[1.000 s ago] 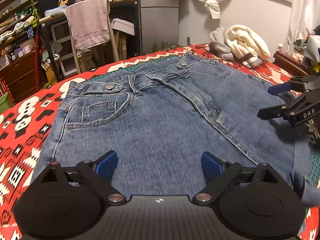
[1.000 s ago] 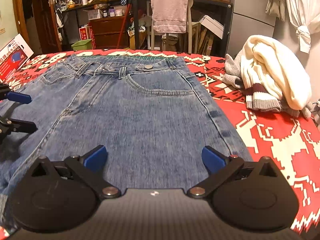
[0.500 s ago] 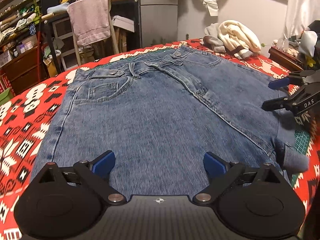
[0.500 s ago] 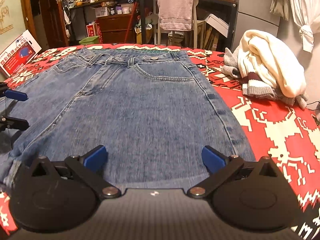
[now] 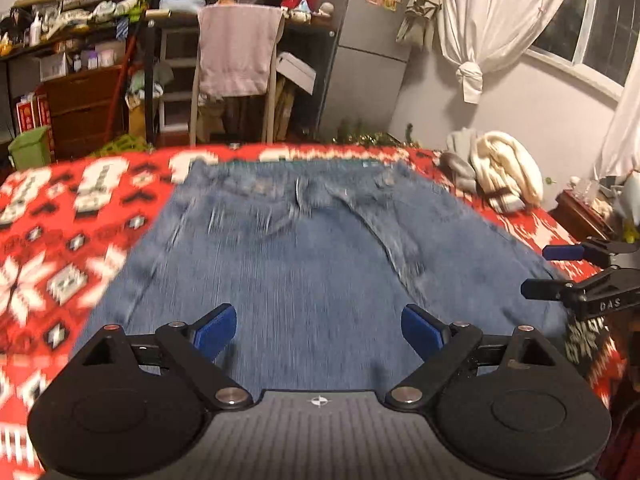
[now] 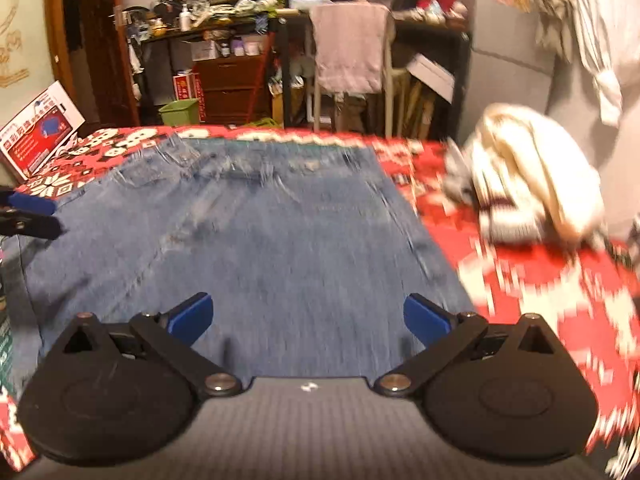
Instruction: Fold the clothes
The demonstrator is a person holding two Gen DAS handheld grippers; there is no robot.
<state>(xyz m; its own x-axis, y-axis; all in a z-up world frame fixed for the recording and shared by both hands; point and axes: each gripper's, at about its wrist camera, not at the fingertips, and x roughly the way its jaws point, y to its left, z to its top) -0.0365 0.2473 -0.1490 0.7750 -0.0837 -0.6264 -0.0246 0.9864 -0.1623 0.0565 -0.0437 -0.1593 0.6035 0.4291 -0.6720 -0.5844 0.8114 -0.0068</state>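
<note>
Facing flat jeans [image 5: 320,272], both tongs [image 5: 319,330] [image 6: 306,320] spread; boxed carton [image 6: 38,132] only rightward.

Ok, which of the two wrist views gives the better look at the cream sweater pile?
The right wrist view: the cream sweater pile is closer and larger there, on the red blanket right of the jeans, though motion-blurred. The left wrist view shows the same pile sharper but smaller and farther off.

- jeans [image 5: 320,264]: showing as faded blue denim, matt, coarse weave
- blanket [image 5: 72,216]: looking like soft matt red-white patterned cloth
- left gripper [image 5: 318,330]: showing matt black plastic arms, blue pads, shiny metal pivot pins
- sweater [image 6: 536,176]: reading as cream knit, fuzzy
- towel [image 5: 238,50]: looking like pink terry cloth
</note>
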